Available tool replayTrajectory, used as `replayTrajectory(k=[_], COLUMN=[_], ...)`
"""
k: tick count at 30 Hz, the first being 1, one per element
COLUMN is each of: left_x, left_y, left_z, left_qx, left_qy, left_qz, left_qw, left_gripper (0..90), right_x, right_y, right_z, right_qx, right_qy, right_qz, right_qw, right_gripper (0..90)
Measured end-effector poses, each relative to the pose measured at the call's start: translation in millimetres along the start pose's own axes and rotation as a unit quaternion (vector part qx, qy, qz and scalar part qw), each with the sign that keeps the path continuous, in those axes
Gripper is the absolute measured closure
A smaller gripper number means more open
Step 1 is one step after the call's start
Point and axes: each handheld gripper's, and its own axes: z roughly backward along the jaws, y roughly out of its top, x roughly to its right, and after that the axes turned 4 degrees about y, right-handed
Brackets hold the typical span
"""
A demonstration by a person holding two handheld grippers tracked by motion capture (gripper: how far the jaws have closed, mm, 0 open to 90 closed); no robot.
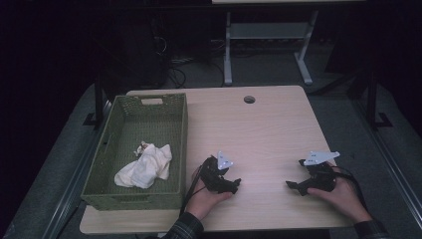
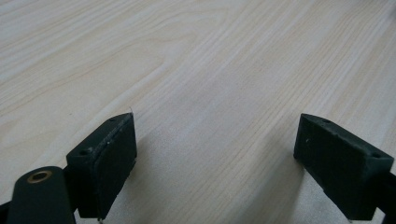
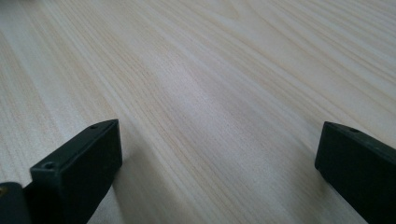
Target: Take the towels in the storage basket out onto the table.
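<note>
High view has both grippers, left gripper (image 1: 234, 185) and right gripper (image 1: 293, 186), resting wide-fingered on the bare desk (image 1: 268, 129), the cream cloth (image 1: 145, 167) already in the green basket (image 1: 181, 129), so I'd judge simply keeping them low and parted.

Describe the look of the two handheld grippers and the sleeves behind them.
Both the left gripper and the right gripper are black, each topped by a pale grey three-cornered plate and trailing a black cable. Their jaws are blocky, with small screw holes. The plaid sleeve is dark.

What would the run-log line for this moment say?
left gripper: open, empty | right gripper: open, empty | both low over light wooden table | crumpled white cloth: in green woven basket
</note>
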Motion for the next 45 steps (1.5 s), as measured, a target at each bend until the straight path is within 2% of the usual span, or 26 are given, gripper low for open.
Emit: replayTrajectory(k=[14, 16, 17, 18, 19, 22, 24, 30, 34, 39, 43, 45], left_x=[-1.1, -2.0, -2.0, -3.6, -3.6, -4.8, -2.8, -3.5, -3.1, -3.8, -3.2, -2.7], left_y=[-0.8, -2.7, -2.7, -2.5, -2.5, -0.8, 0.6, 8.3, 13.2, 21.8, 26.7, 32.7], left_z=[1.0, 2.9, 2.9, 5.0, 5.0, 6.5, 7.9, 14.2, 16.8, 24.9, 28.2, 30.9], left_qx=[-0.001, 0.0, 0.0, -0.005, -0.005, -0.009, -0.013, -0.012, -0.015, -0.005, -0.006, -0.009], left_qy=[0.001, -0.01, -0.01, -0.026, -0.026, -0.036, -0.04, -0.05, -0.057, -0.053, -0.058, -0.053], left_qz=[0.002, -0.01, -0.01, -0.013, -0.013, 0.007, -0.003, 0.002, -0.004, -0.004, 0.0, -0.005], left_qw=[1.0, 0.9999, 0.9999, 0.9996, 0.9996, 0.9993, 0.9991, 0.9987, 0.9982, 0.9986, 0.9983, 0.9986], left_gripper=[12.5, 12.5, 12.7, 13.1, 13.5, 13.5, 13.5, 13.5, 13.6, 13.7, 13.9, 13.9], right_x=[0.8, 0.9, 1.0, 1.2, 1.2, 0.8, 0.6, 0.6, 0.7, 0.7, 0.7, 0.7], right_y=[0.1, 0.1, 0.2, 0.2, 0.2, 0.3, 0.2, 0.2, 0.2, 0.2, 0.2, 0.2], right_z=[0.0, 0.0, 0.0, 0.0, 0.0, 0.1, 0.3, 0.2, 0.2, 0.3, 0.3, 0.3], right_qx=[0.0, 0.0, 0.0, 0.0, 0.0, -0.001, -0.001, -0.001, -0.001, -0.001, -0.001, -0.001], right_qy=[0.001, 0.001, 0.001, 0.001, 0.001, 0.001, 0.001, 0.001, 0.001, 0.002, 0.002, 0.002], right_qz=[0.005, 0.005, 0.005, 0.005, 0.006, 0.003, 0.002, 0.002, 0.003, 0.003, 0.003, 0.003], right_qw=[1.0, 1.0, 1.0, 1.0, 1.0, 1.0, 1.0, 1.0, 1.0, 1.0, 1.0, 1.0], right_gripper=[0.3, 0.3, 0.3, 0.3, 0.3, 0.3, 0.3, 0.3, 0.3, 0.3, 0.3, 0.3])
